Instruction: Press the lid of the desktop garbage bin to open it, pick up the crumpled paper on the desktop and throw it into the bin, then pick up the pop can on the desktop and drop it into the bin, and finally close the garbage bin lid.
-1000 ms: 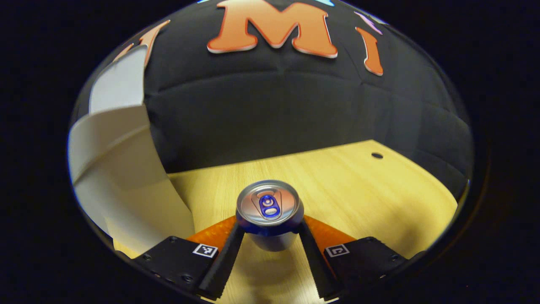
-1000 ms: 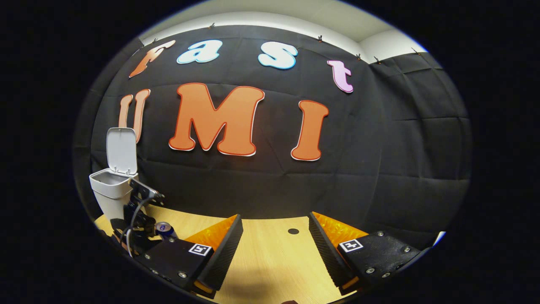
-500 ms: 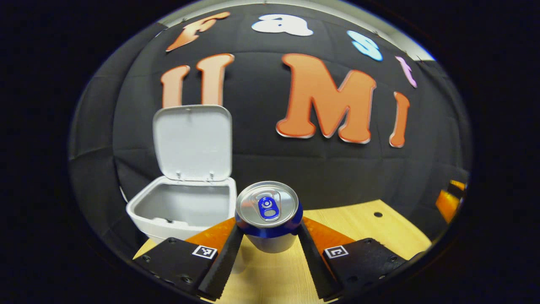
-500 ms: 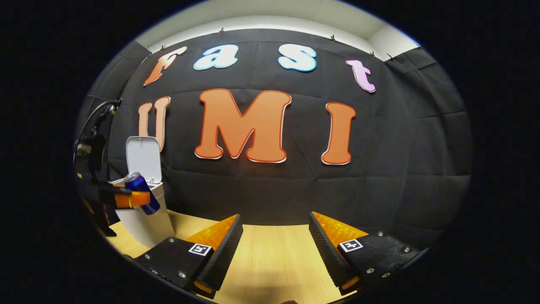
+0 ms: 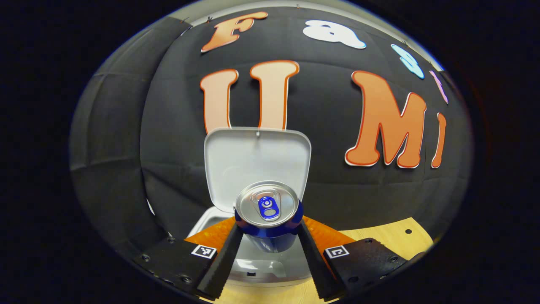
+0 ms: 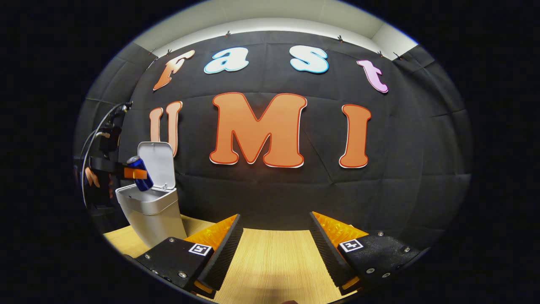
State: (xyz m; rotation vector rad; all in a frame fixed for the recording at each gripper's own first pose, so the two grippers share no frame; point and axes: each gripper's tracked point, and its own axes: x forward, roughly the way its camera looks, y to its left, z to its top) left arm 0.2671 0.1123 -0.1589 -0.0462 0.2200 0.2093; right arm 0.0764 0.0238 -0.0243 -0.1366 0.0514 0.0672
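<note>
In the left gripper view my left gripper (image 5: 268, 236) is shut on a blue pop can (image 5: 268, 215) with a silver top. It holds the can over the open mouth of the white garbage bin (image 5: 261, 268), whose lid (image 5: 257, 158) stands upright behind. In the right gripper view the same can (image 6: 139, 173) hangs tilted above the bin (image 6: 151, 213), held by the left gripper (image 6: 134, 173) with a hand behind it. My right gripper (image 6: 276, 249) stands open over the wooden desktop (image 6: 270, 266), nothing between its fingers. The bin's inside is hidden.
The wooden desktop (image 5: 396, 238) extends to the right of the bin, with a small dark hole (image 5: 408, 231) in it. The black cloth wall stands close behind the bin. A cable (image 6: 95, 139) loops up from the left gripper.
The left gripper has lifted the can off the desktop and carried it left, over the open bin. The right gripper has stayed open and turned slightly.
</note>
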